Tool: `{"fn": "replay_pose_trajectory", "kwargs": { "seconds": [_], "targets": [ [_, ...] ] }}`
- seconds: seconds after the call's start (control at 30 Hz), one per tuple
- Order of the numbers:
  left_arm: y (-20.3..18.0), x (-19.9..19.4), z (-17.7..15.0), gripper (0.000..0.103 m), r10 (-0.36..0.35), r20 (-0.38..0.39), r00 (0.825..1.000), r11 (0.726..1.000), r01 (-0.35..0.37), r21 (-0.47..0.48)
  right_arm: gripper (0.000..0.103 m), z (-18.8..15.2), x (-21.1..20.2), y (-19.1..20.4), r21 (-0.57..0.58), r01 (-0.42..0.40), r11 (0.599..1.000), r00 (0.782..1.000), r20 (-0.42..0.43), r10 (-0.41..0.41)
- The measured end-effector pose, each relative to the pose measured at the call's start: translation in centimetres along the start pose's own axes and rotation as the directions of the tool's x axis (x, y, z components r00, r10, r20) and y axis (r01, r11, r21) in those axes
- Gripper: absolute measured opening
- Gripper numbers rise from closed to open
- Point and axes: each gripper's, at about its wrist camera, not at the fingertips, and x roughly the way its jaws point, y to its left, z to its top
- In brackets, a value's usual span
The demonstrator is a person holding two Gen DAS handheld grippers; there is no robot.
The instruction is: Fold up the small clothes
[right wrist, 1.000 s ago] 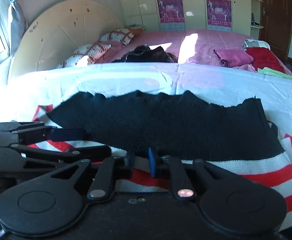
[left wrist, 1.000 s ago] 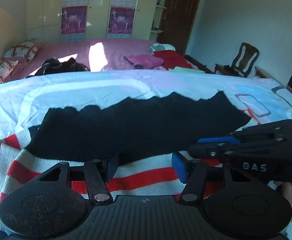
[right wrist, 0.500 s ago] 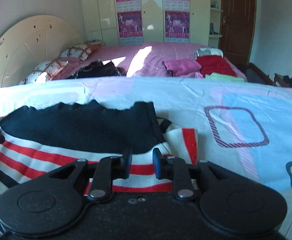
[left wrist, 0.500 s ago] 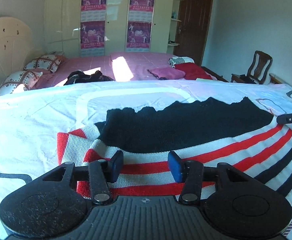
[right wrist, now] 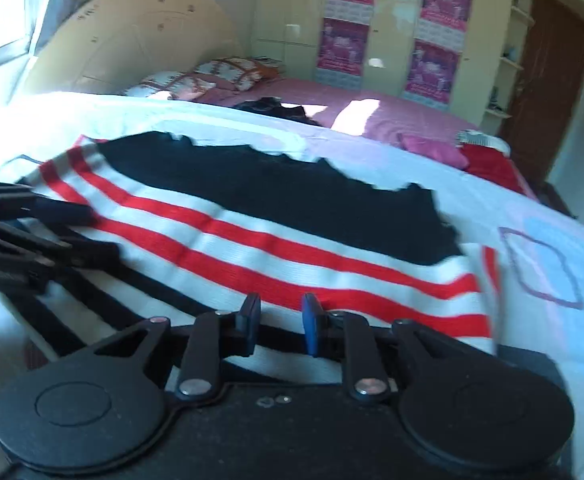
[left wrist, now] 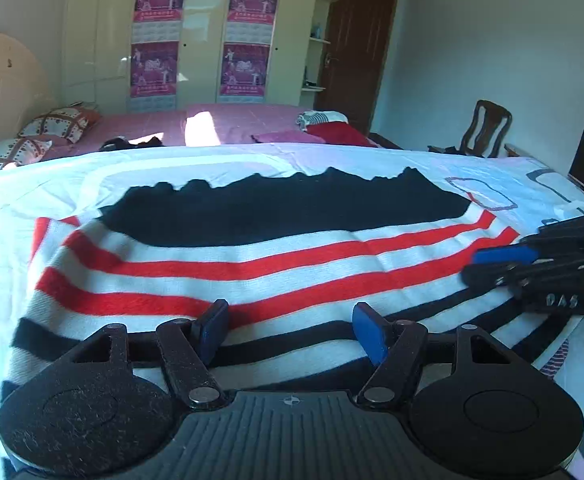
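Observation:
A knitted garment (left wrist: 276, 256) with a black upper band and red, white and black stripes lies spread flat on the bed; it also shows in the right wrist view (right wrist: 292, 232). My left gripper (left wrist: 290, 332) is open and empty, just above the garment's near striped edge. My right gripper (right wrist: 278, 320) is open with a narrower gap and empty, over the garment's near right part. It also appears at the right edge of the left wrist view (left wrist: 539, 268). The left gripper appears at the left edge of the right wrist view (right wrist: 32, 232).
The garment lies on a white bedsheet (left wrist: 511, 184) with pale printed shapes. Behind is a pink bed (left wrist: 228, 120) with pillows (left wrist: 60, 120), dark clothes (left wrist: 132, 143) and folded red and pink items (left wrist: 323, 130). A wooden chair (left wrist: 485, 128) and door (left wrist: 357, 48) stand at the right.
Both grippers have pulled back toward the near edge, and more of the striped part now lies flat in view. The left gripper's jaws stand wider apart. The right wrist view has tilted.

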Motion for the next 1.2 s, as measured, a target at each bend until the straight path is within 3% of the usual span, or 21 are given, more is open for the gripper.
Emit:
{"fn": "replay_pose_trajectory", "kwargs": {
  "seconds": [0.1, 0.13, 0.2, 0.23, 0.3, 0.37, 0.4, 0.53, 0.6, 0.63, 0.7, 0.77, 0.9, 0.93, 0.97, 1.0, 1.07, 1.2],
  "targets": [
    [3.5, -2.3, -1.3, 0.067, 0.096, 0.003, 0.995, 0.995, -0.096, -0.029, 0.021, -2.7, -0.8, -6.0, 0.117, 0.142, 0.983, 0.989, -0.061, -0.136],
    [5.0, -2.9, -1.7, 0.067, 0.091, 0.014, 0.996, 0.995, -0.090, -0.053, 0.021, -3.7, -1.3, -7.7, 0.156, 0.134, 0.979, 0.990, -0.058, -0.126],
    [6.0, -3.7, -1.8, 0.067, 0.097, 0.004, 0.995, 0.994, -0.097, -0.048, 0.043, -4.8, -1.8, -9.4, 0.211, 0.139, 0.968, 0.989, -0.073, -0.126],
    [5.7, -3.7, -1.5, 0.067, 0.105, -0.005, 0.994, 0.993, -0.106, -0.045, 0.040, -4.6, -2.0, -9.4, 0.220, 0.137, 0.966, 0.990, -0.073, -0.124],
    [4.7, -4.0, -0.4, 0.068, 0.120, -0.002, 0.993, 0.990, -0.119, -0.070, 0.033, -3.8, -3.2, -8.2, 0.244, 0.125, 0.962, 0.992, -0.025, -0.123],
    [2.8, -4.8, 0.2, 0.068, 0.080, 0.036, 0.996, 0.995, -0.078, -0.062, 0.032, -3.2, -4.6, -5.7, 0.237, 0.062, 0.970, 0.996, 0.049, -0.075],
    [1.7, -4.8, 0.3, 0.068, 0.060, 0.037, 0.998, 0.997, -0.058, -0.055, 0.026, -2.6, -4.9, -4.0, 0.217, 0.018, 0.976, 0.998, 0.061, -0.032],
    [-1.2, -3.6, -0.6, 0.068, 0.003, -0.007, 1.000, 0.997, -0.003, -0.077, 0.019, -1.5, -4.1, 2.1, 0.154, -0.122, 0.980, 0.991, 0.074, 0.112],
    [-2.3, -2.9, -2.1, 0.068, 0.034, -0.050, 0.998, 0.996, -0.038, -0.085, 0.014, -1.9, -2.7, 4.6, 0.133, -0.159, 0.978, 0.987, 0.029, 0.156],
    [-3.2, -2.9, -2.9, 0.068, 0.072, -0.048, 0.996, 0.997, -0.073, -0.021, 0.015, -2.6, -1.4, 5.4, 0.122, -0.134, 0.983, 0.990, -0.036, 0.139],
    [-4.6, -3.7, -3.9, 0.071, 0.114, -0.038, 0.993, 0.992, -0.112, 0.053, 0.015, -3.8, -1.8, 6.0, 0.120, -0.109, 0.987, 0.994, 0.017, 0.107],
    [-4.1, -4.8, -3.7, 0.071, 0.096, -0.033, 0.995, 0.995, -0.095, 0.014, 0.016, -3.2, -2.5, 6.2, 0.114, -0.103, 0.988, 0.995, 0.009, 0.103],
    [-3.8, -6.0, -2.9, 0.071, 0.064, 0.047, 0.997, 0.997, -0.063, -0.033, 0.018, -2.3, -3.3, 6.6, 0.108, -0.178, 0.978, 0.982, 0.078, 0.170],
    [-3.7, -5.6, -2.9, 0.071, 0.060, 0.034, 0.998, 0.997, -0.058, -0.049, 0.009, -2.1, -2.7, 6.9, 0.100, -0.183, 0.978, 0.983, 0.051, 0.179],
    [-3.3, -4.6, -3.1, 0.071, 0.058, -0.021, 0.998, 0.996, -0.059, -0.060, 0.007, -2.2, -1.7, 7.2, 0.096, -0.195, 0.976, 0.981, -0.002, 0.196],
    [-3.2, -4.2, -3.6, 0.071, 0.056, -0.022, 0.998, 0.998, -0.057, -0.035, 0.007, -2.5, -1.1, 7.5, 0.071, -0.195, 0.978, 0.980, -0.019, 0.197],
    [-3.3, -4.6, -4.2, 0.071, 0.063, -0.003, 0.998, 0.997, -0.063, 0.032, 0.006, -2.9, -1.6, 7.6, 0.002, -0.184, 0.983, 0.983, -0.004, 0.184],
    [0.5, -6.9, -5.1, 0.071, 0.083, 0.007, 0.996, 0.996, -0.083, -0.043, 0.006, -4.3, -2.7, 2.6, 0.081, -0.060, 0.995, 0.998, -0.004, 0.061]
  ]
}}
